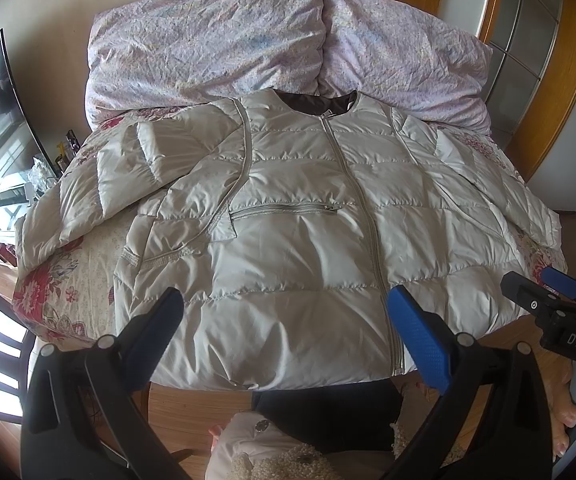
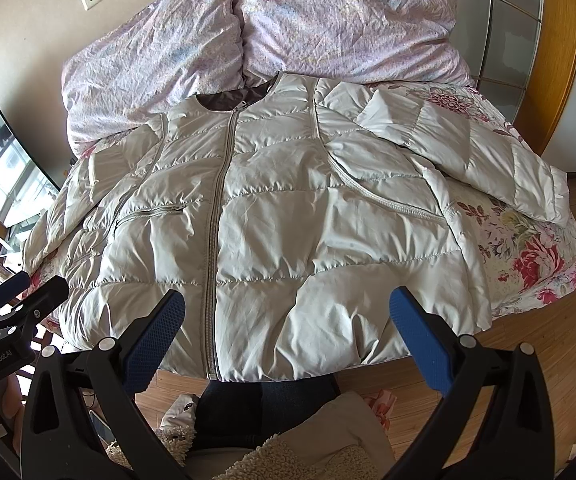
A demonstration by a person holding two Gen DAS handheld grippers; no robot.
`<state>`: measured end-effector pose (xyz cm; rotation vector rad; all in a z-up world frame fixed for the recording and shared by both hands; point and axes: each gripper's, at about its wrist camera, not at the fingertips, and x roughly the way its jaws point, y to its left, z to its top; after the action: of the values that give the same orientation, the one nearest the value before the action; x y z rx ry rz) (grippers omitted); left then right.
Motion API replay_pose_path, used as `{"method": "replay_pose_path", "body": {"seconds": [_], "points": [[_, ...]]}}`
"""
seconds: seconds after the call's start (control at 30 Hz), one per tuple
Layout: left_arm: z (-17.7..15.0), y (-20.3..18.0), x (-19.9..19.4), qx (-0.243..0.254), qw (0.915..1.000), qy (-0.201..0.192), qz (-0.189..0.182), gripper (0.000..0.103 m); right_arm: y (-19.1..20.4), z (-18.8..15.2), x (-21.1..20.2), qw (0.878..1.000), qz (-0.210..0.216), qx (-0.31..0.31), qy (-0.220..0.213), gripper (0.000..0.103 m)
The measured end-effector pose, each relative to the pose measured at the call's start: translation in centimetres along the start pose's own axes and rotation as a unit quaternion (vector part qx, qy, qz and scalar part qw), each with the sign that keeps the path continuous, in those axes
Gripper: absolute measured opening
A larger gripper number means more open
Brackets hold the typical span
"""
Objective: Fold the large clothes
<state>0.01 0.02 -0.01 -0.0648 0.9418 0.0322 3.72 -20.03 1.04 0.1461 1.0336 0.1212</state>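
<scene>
Here, both grippers, left (image 1: pixel 284 332) marked "GenRobot.AI" and right (image 2: pixel 288 332) marked "DAS", hover wide-fingered over the jacket (image 1: pixel 288 216).

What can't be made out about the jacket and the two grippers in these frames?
- Jacket back side and the bed under it: covered by the jacket itself, both views.
- Jacket inner label at the collar: too small to read.
- Right gripper in the left wrist view: cut off by the right edge; its gap is unclear there.
- Left gripper in the right wrist view: cut off at the left edge.
</scene>
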Motion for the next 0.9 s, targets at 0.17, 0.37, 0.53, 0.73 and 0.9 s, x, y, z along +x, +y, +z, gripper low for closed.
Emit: {"method": "replay_pose_path", "body": {"seconds": [0.17,0.37,0.53,0.73,0.9], "points": [[0.0,0.0,0.0,0.0,1.0,0.0,0.0,0.101,0.0,0.0,0.0,1.0,0.001,0.001,0.0,0.102],[-0.1,0.6,0.0,-0.001,1.0,-0.001,0.0,0.101,-0.2,0.0,0.0,1.0,0.001,0.0,0.0,0.102],[-0.1,0.6,-0.1,0.0,1.0,-0.001,0.0,0.101,-0.5,-0.1,-0.1,1.0,0.002,0.001,0.0,0.102],[-0.1,0.7,0.0,0.0,1.0,-0.001,0.0,0.101,0.6,-0.2,0.1,1.0,0.005,0.001,0.002,0.102],[-0.1,0.8,0.0,0.0,1.0,-0.002,0.0,0.101,0.0,0.1,0.0,1.0,0.007,0.002,0.003,0.102]]}}
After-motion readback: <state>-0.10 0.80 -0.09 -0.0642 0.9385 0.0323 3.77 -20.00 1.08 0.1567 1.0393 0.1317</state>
